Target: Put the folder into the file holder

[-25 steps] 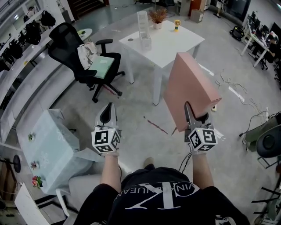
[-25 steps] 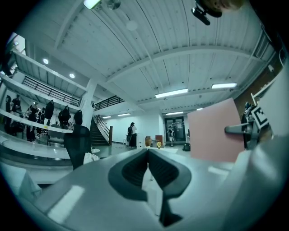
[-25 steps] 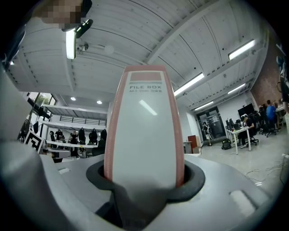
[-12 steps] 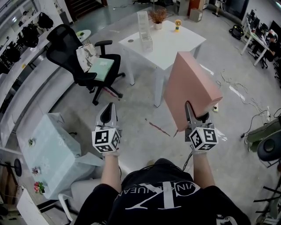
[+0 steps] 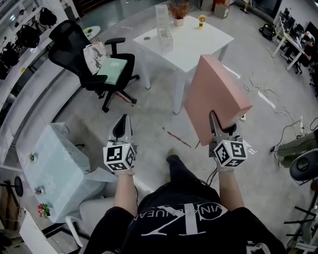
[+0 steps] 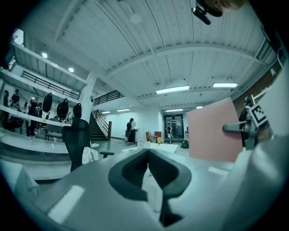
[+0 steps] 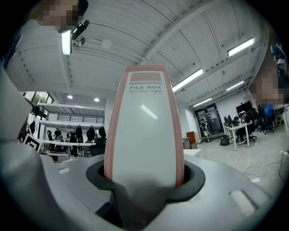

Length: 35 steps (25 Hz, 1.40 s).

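**Item 1: folder** (image 5: 213,96). A pink box-type file with a white spine printed "FILE BOX" (image 7: 144,135). It is held in the air by its lower end, rising from the grip and leaning away from the person. It hangs over the floor on the person's right, in front of the near corner of the white table (image 5: 198,44) and not touching it.

**Item 2: right gripper** (image 5: 222,130). Both jaws are clamped on the folder's spine end, one pad on each pink side (image 7: 144,176).

**Item 3: left gripper** (image 5: 122,128). The jaws are pressed together with nothing between them (image 6: 148,169). It is held level with the right gripper, well apart from the folder.

**Item 4: file holder** (image 5: 163,30). Clear plastic, upright and empty as far as can be seen. It stands by the table's far-left edge, well apart from the folder.

**Item 5: other things on the table.**
- A potted plant (image 5: 179,11) at the far edge, just beyond the file holder.
- A small yellow object (image 5: 201,21) near the far corner.
- A small round object (image 5: 146,38) near the left corner.

**Item 6: surroundings.**
- A black office chair (image 5: 89,54) left of the table, with a pale green cushion on its seat.
- A pale blue covered block (image 5: 54,168) at the person's left.
- A thin reddish stick (image 5: 176,138) on the floor between the grippers.
- Loose cables (image 5: 268,96) on the floor to the right.
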Tool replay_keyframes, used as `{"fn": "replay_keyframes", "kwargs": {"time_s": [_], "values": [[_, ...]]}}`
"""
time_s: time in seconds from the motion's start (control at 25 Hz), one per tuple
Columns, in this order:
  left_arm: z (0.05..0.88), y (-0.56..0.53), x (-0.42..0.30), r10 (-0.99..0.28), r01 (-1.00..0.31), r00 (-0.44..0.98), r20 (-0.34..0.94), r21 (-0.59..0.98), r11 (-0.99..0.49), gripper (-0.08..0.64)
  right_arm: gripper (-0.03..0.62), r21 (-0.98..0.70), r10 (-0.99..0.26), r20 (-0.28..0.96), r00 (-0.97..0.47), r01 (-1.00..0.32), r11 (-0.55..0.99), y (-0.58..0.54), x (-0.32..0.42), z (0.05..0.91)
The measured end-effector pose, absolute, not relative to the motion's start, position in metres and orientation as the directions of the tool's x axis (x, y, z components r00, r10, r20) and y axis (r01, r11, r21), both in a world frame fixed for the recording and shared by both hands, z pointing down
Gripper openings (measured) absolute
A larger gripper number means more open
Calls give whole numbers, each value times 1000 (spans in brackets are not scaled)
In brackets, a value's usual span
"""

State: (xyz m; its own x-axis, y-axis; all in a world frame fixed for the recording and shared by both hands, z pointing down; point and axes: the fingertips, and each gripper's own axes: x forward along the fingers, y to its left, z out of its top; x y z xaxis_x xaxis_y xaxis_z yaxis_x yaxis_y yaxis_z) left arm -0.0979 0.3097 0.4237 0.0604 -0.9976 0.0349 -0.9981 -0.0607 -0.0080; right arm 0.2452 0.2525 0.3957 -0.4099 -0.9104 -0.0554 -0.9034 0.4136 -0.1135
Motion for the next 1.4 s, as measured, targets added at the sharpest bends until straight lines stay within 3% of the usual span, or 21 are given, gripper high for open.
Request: {"fn": "replay_keyframes", "kwargs": {"time_s": [1.4], "values": [[425, 103, -177, -997, -999, 36, 65, -13, -37, 0, 285, -140, -891, -52, -451, -880, 454, 27, 157, 399]]}}
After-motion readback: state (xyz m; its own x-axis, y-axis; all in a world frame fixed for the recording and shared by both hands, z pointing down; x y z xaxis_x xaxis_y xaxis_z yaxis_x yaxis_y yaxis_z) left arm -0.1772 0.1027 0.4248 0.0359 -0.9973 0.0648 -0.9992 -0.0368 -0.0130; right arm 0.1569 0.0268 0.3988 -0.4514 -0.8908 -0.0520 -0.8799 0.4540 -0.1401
